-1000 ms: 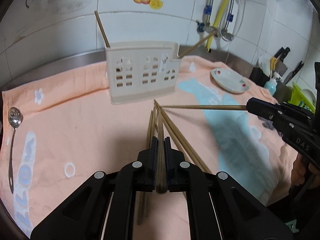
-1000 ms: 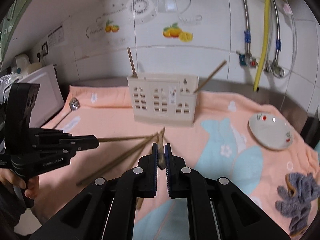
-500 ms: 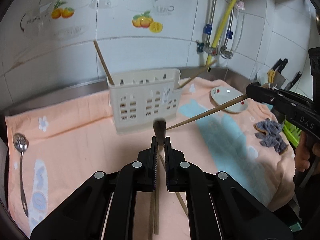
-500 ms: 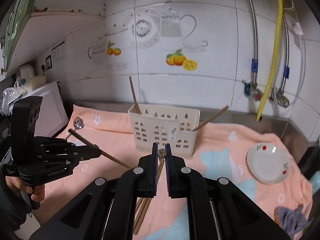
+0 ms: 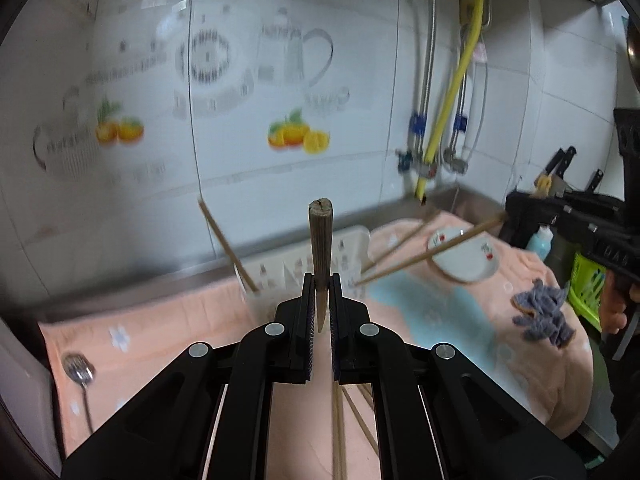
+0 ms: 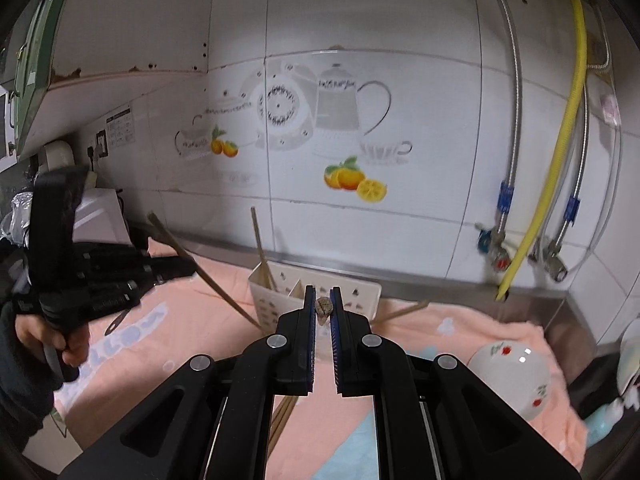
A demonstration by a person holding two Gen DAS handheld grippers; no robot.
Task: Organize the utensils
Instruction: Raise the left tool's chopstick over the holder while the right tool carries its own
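My left gripper (image 5: pixel 320 284) is shut on a wooden chopstick (image 5: pixel 320 240) whose blunt end points up toward the camera. My right gripper (image 6: pixel 322 296) is shut on another chopstick (image 6: pixel 323 307), seen end-on. Both are raised above the towel, in front of the white utensil holder (image 6: pixel 360 294), which also shows in the left wrist view (image 5: pixel 352 240). The holder has a chopstick standing at its left (image 6: pixel 260 244) and one leaning out at its right (image 6: pixel 400 312). From the left wrist view the right gripper's chopstick (image 5: pixel 432 254) slants toward the holder. Several loose chopsticks (image 5: pixel 340 420) lie on the towel below.
A peach and blue towel (image 6: pixel 460 332) covers the counter. A slotted spoon (image 5: pixel 80 376) lies at the left. A white plate (image 5: pixel 468 256) and a grey rag (image 5: pixel 548 316) lie at the right. Pipes and a yellow hose (image 6: pixel 560 140) hang on the tiled wall. Knives (image 5: pixel 560 164) stand at the far right.
Both grippers have lifted their chopsticks off the towel and tilted upward, moving closer to the holder. The remaining loose chopsticks stay on the towel.
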